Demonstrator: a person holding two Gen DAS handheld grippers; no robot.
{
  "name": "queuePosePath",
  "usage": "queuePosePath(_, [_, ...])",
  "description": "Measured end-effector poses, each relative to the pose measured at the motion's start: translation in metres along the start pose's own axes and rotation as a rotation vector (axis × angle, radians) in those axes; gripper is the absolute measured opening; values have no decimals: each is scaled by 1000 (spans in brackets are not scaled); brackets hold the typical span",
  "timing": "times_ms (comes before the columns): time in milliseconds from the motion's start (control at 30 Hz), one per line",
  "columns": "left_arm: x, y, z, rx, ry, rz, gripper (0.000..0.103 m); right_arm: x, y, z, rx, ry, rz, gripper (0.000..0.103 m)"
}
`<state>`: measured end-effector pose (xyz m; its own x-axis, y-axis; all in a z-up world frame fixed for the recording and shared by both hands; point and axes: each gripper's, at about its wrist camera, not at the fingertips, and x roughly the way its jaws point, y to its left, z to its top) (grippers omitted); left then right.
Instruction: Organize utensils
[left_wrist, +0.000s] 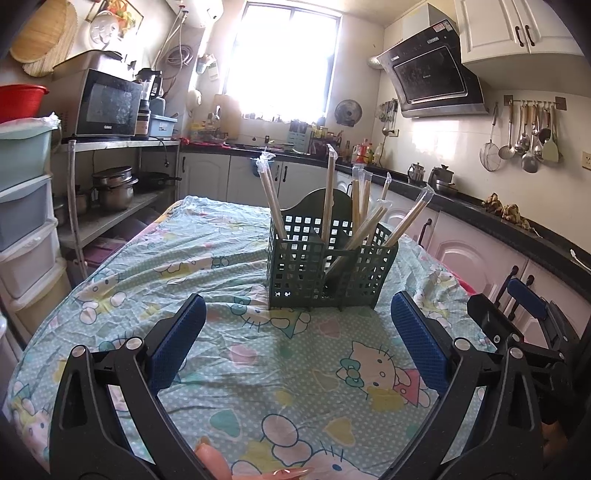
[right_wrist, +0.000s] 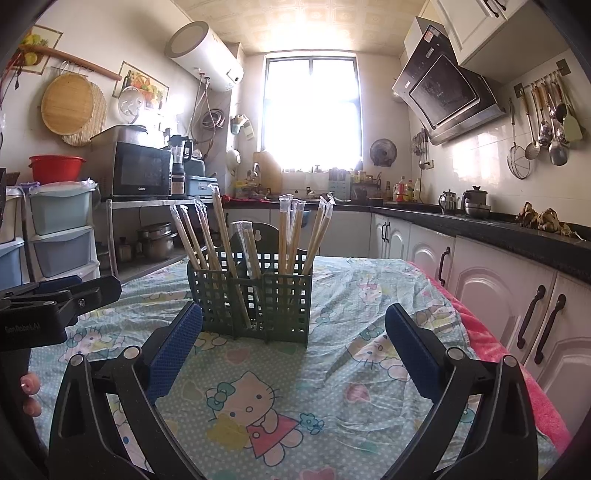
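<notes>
cartoon-print tablecloth (left_wrist: 258, 369), kitchen counter (right_wrist: 498, 229), bright window (right_wrist: 312, 110)

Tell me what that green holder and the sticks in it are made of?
The green utensil holder looks like matte moulded plastic, given its even grid of square holes. The chopsticks look like pale wood or bamboo, each in a clear, shiny plastic sleeve.
</notes>
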<state>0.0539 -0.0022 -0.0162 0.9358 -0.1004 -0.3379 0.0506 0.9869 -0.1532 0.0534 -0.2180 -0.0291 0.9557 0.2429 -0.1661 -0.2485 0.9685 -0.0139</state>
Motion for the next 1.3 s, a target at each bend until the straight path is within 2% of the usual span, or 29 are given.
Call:
queuePosePath(1100, [-1, 2, 0, -7, 4, -5, 92, -1, 0, 0, -1, 3, 1, 97])
queuePosePath(1300, [2, -1, -2, 19, 7, 20, 92, 1, -1, -2, 5, 16, -5, 97])
